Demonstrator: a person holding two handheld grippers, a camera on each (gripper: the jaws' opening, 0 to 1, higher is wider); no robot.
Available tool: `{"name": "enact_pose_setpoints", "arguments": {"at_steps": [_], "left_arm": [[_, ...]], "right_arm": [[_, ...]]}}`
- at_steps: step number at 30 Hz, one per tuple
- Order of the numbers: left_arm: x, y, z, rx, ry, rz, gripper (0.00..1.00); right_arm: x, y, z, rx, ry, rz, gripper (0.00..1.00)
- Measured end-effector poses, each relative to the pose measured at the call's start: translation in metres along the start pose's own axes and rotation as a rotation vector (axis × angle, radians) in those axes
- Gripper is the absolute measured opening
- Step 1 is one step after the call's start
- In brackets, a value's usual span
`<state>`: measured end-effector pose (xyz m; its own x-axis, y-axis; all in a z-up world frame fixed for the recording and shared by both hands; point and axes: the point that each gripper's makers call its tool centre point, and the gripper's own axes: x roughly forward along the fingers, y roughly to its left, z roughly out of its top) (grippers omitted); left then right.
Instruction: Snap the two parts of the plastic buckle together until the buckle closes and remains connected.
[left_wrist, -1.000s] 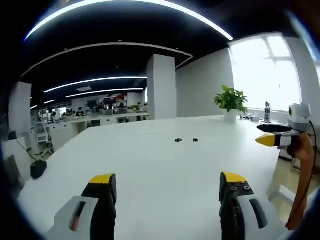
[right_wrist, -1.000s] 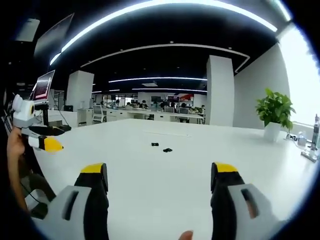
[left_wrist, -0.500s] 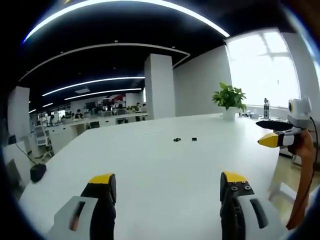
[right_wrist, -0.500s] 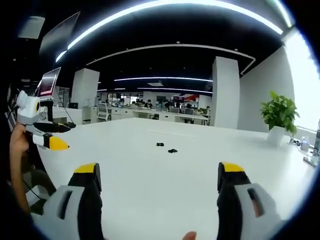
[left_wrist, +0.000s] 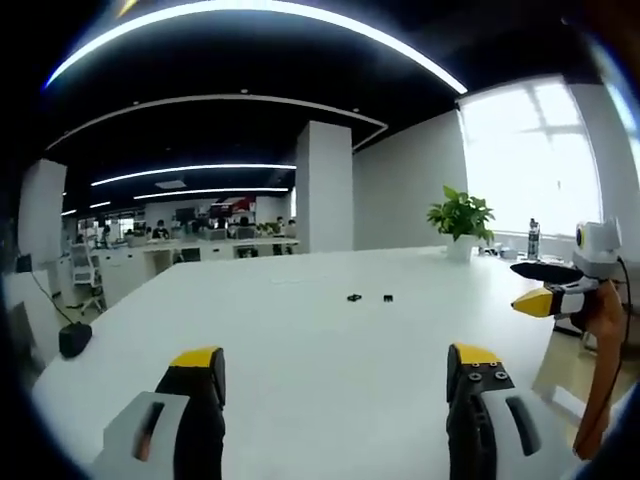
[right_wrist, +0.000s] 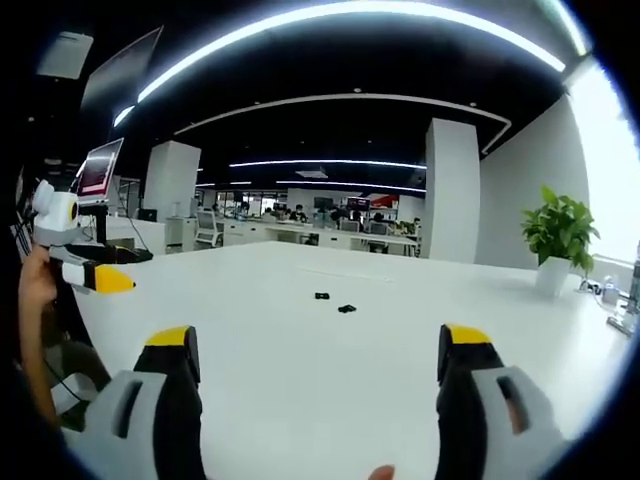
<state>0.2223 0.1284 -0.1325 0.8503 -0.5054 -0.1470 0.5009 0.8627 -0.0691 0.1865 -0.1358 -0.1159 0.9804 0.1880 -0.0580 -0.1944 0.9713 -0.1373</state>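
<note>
Two small black buckle parts lie apart on the white table (left_wrist: 300, 350): one part (left_wrist: 353, 297) to the left and the other part (left_wrist: 387, 297) to the right in the left gripper view. In the right gripper view they show as one piece (right_wrist: 321, 296) and another piece (right_wrist: 346, 308). My left gripper (left_wrist: 335, 375) is open, well short of them, with nothing between its jaws. My right gripper (right_wrist: 318, 355) is open too and empty. The right gripper (left_wrist: 545, 300) enters the left gripper view at the right; the left gripper (right_wrist: 95, 280) enters the right gripper view at the left.
A potted plant (left_wrist: 461, 217) stands at the table's far right, with bottles (left_wrist: 533, 227) by the window. A white pillar (left_wrist: 323, 187) and office desks with people lie beyond the table. A monitor (right_wrist: 100, 168) stands left of the table. A person's hand (right_wrist: 30, 300) holds the left gripper.
Both views have shifted slightly with the hands. The buckle parts have not moved, and both grippers stay open.
</note>
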Motion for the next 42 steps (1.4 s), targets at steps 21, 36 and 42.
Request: {"name": "enact_pose_setpoints", "arguments": {"at_steps": [21, 36, 42], "left_arm": [[-0.004, 0.007, -0.002, 0.001, 0.008, 0.029, 0.99], [-0.001, 0.010, -0.007, -0.001, 0.026, 0.029, 0.99], [0.000, 0.012, -0.009, -0.010, 0.029, 0.031, 0.99]], "right_arm": [[0.001, 0.007, 0.005, -0.002, -0.022, 0.017, 1.00], [0.005, 0.004, 0.004, 0.021, -0.038, 0.018, 1.00], [0.011, 0.000, 0.005, -0.004, -0.016, 0.015, 1.00]]}}
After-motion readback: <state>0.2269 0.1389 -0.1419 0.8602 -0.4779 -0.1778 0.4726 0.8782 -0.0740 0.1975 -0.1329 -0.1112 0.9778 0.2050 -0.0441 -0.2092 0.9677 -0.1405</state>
